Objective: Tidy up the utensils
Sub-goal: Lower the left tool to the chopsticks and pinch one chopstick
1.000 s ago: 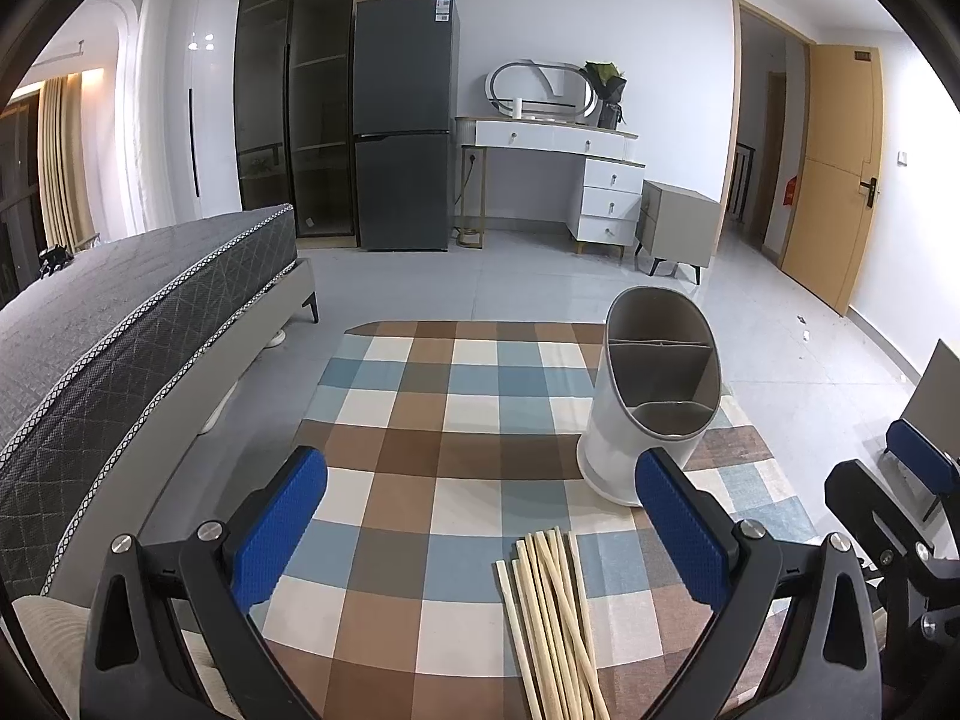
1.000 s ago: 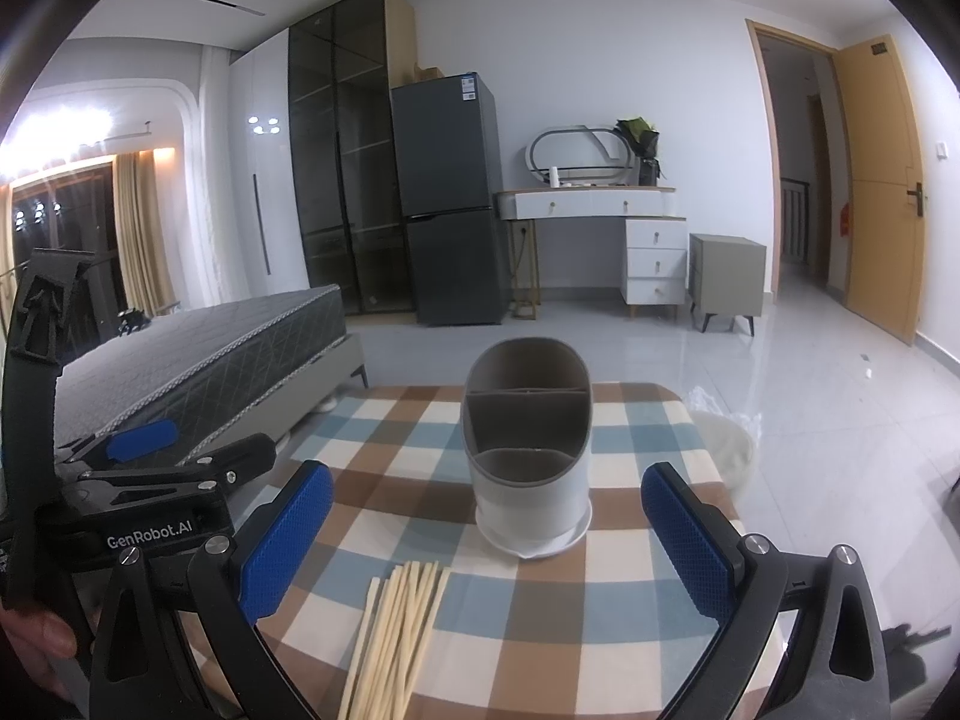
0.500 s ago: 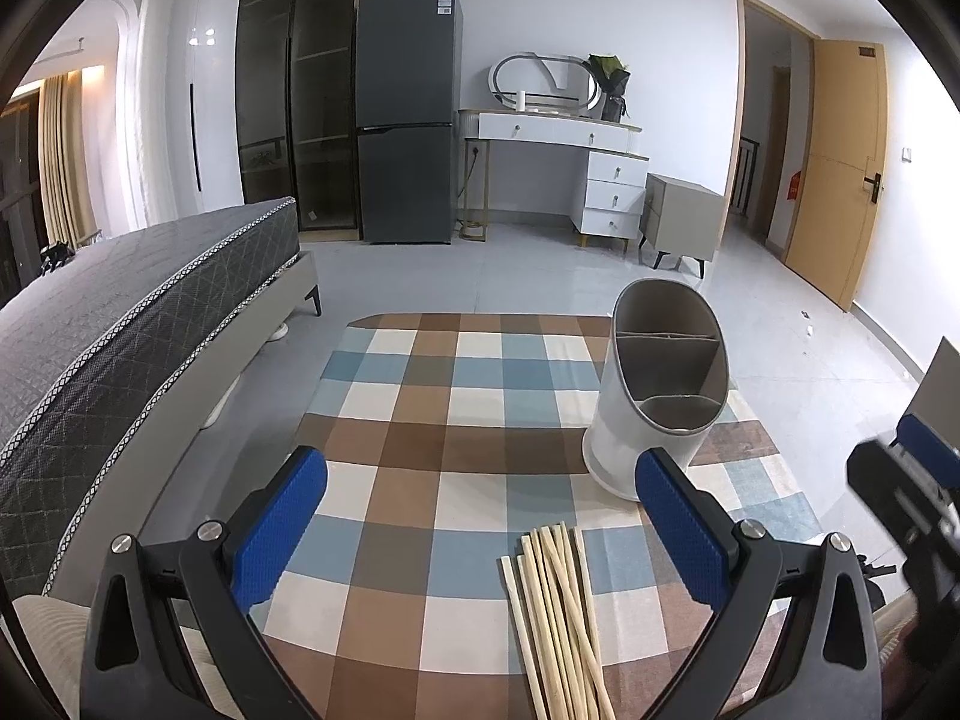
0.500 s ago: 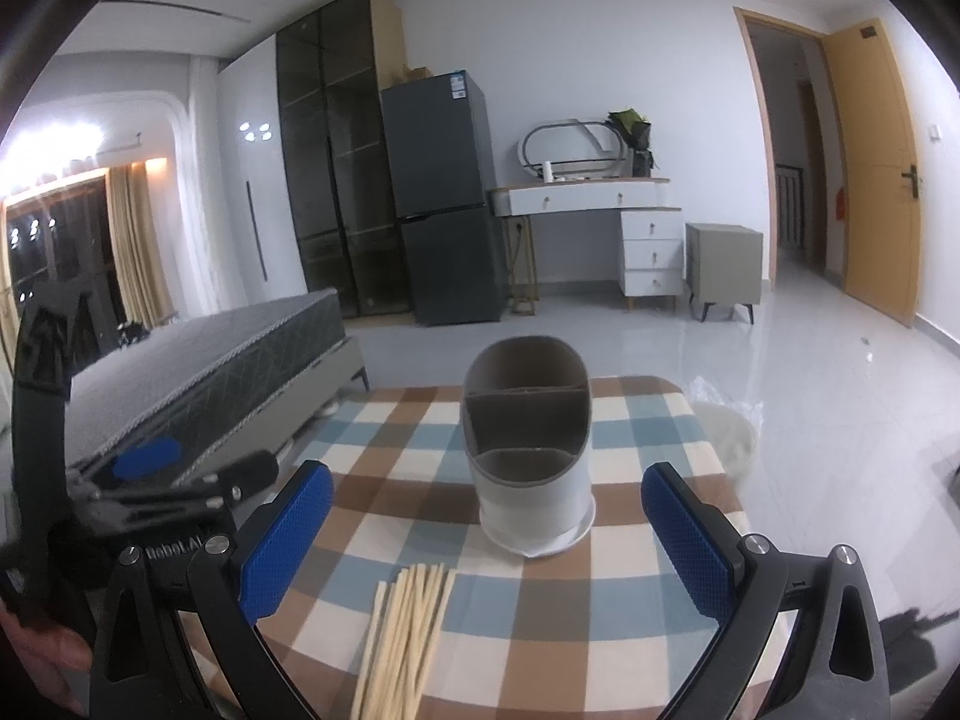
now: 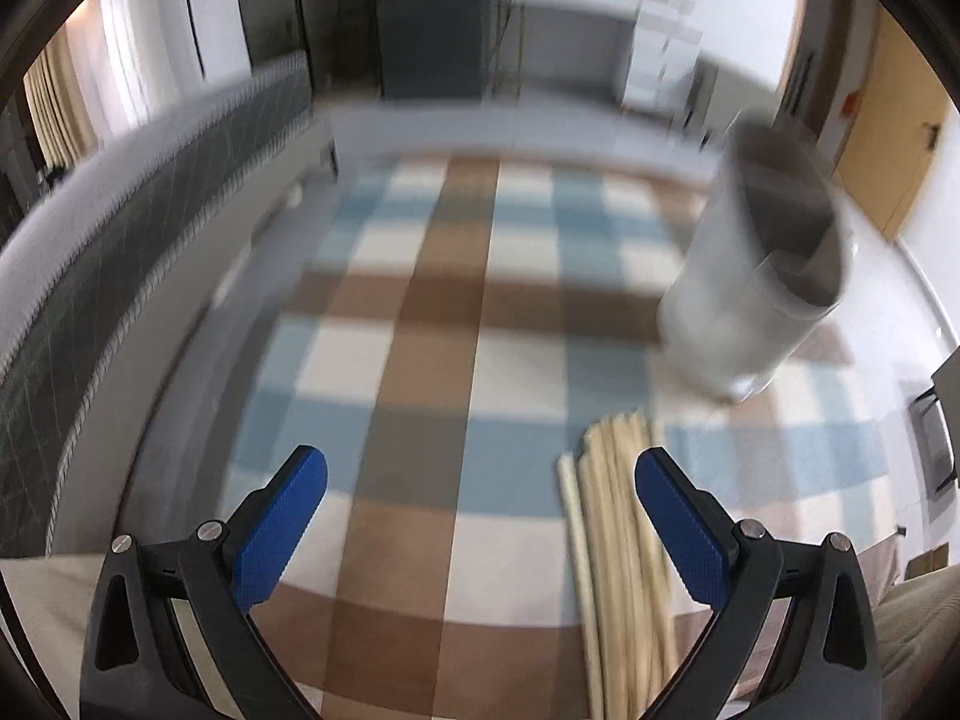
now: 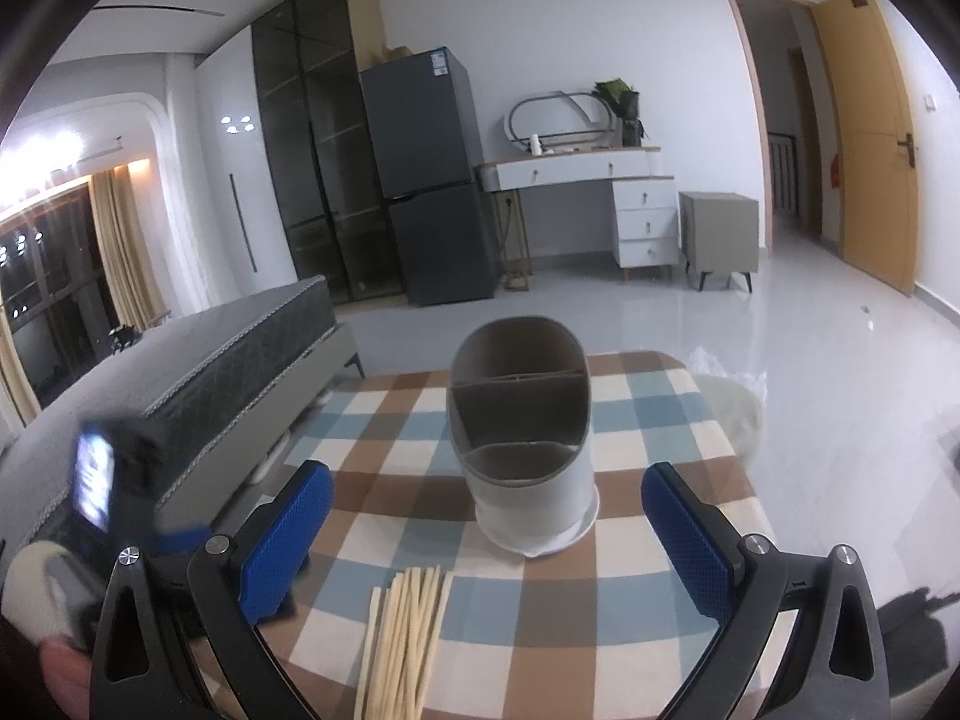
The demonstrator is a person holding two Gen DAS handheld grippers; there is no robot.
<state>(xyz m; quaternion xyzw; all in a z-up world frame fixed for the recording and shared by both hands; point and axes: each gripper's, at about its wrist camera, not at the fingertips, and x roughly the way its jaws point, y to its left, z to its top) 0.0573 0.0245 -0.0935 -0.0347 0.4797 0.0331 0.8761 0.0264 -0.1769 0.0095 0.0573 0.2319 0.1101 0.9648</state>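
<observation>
A checked cloth in brown, blue and cream covers the surface (image 6: 660, 570) in a bedroom with a pale tiled floor. Nearest the cameras, the left tool (image 5: 480, 516) hangs above the cloth with its blue pads wide apart and nothing between them; its view is smeared with blur. The right tool (image 6: 486, 531) is likewise released, its pads spread and empty. A bundle of pale chopsticks (image 6: 405, 636) lies flat on the cloth at the near edge, roughly parallel to one another; in the left view the chopsticks (image 5: 618, 546) sit just beside the right-hand pad. Beyond them stands an upright white utensil holder (image 6: 528, 456) with grey divided compartments, all empty, on a small round base; it is near the chopsticks but not touching them. To the left a grey bed (image 6: 198, 384) runs alongside. Against the far wall are a dark fridge (image 6: 432, 180), a white dressing table (image 6: 600, 180) and a wooden door (image 6: 870, 138).
</observation>
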